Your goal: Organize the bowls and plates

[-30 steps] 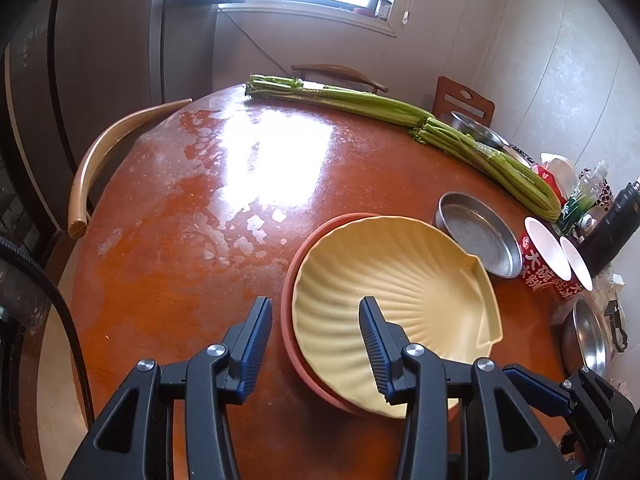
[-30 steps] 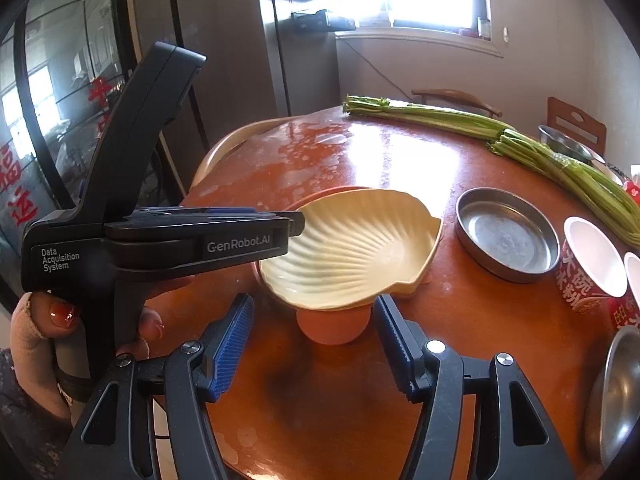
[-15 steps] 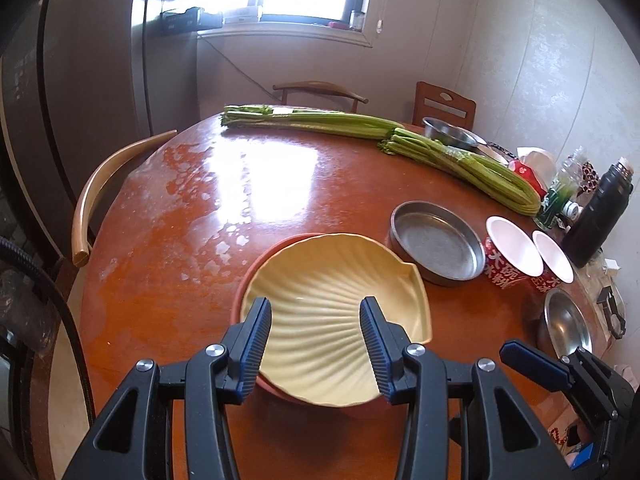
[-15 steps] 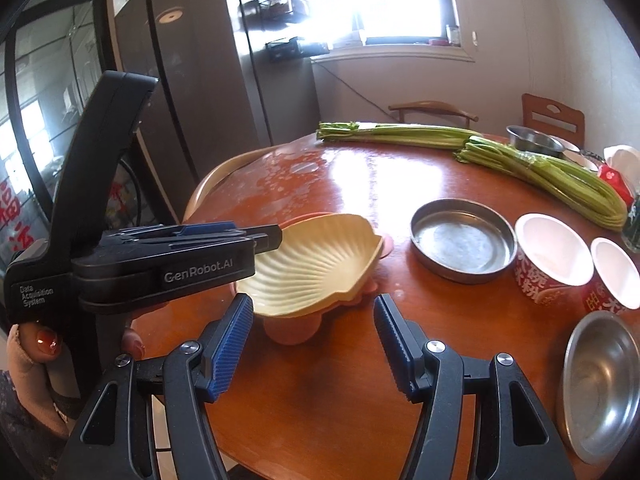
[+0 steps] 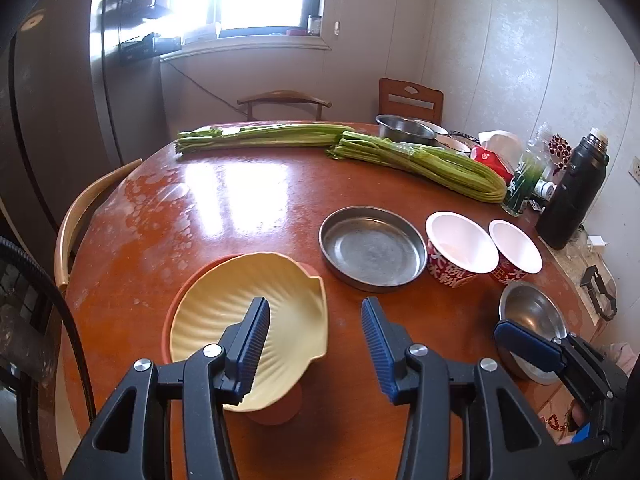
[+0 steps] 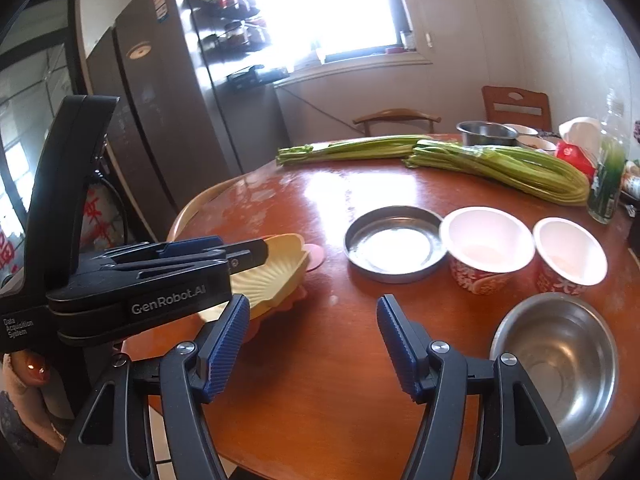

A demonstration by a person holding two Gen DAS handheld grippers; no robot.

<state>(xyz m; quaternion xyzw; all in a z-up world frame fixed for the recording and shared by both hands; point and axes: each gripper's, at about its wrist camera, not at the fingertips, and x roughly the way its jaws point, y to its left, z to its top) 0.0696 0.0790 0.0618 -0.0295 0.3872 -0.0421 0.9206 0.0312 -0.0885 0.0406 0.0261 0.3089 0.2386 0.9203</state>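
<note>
A yellow shell-shaped plate (image 5: 224, 316) (image 6: 276, 276) lies on a pink plate (image 5: 276, 410) (image 6: 316, 254) at the near left of the round wooden table (image 5: 240, 208). My left gripper (image 5: 316, 344) hovers above and behind the shell plate, open and empty. In the right wrist view it (image 6: 248, 254) juts in from the left, over the shell plate. My right gripper (image 6: 312, 332) hangs over bare table right of the plates; its jaws are opening with nothing between them. A flat steel pan (image 5: 372, 248) (image 6: 396, 244), two red paper bowls (image 5: 460, 248) (image 5: 516, 250) and a steel bowl (image 5: 532, 312) (image 6: 556, 364) stand to the right.
Two long bundles of green stalks (image 5: 420, 160) lie across the far side of the table. Another steel bowl (image 5: 404, 128), a black flask (image 5: 572, 196) and a bottle crowd the far right edge. Chairs (image 5: 76, 216) ring the table, and a fridge stands at the left.
Both grippers have drawn back and up from the shell plate, which stays on the pink plate. The right jaws stand wider than before.
</note>
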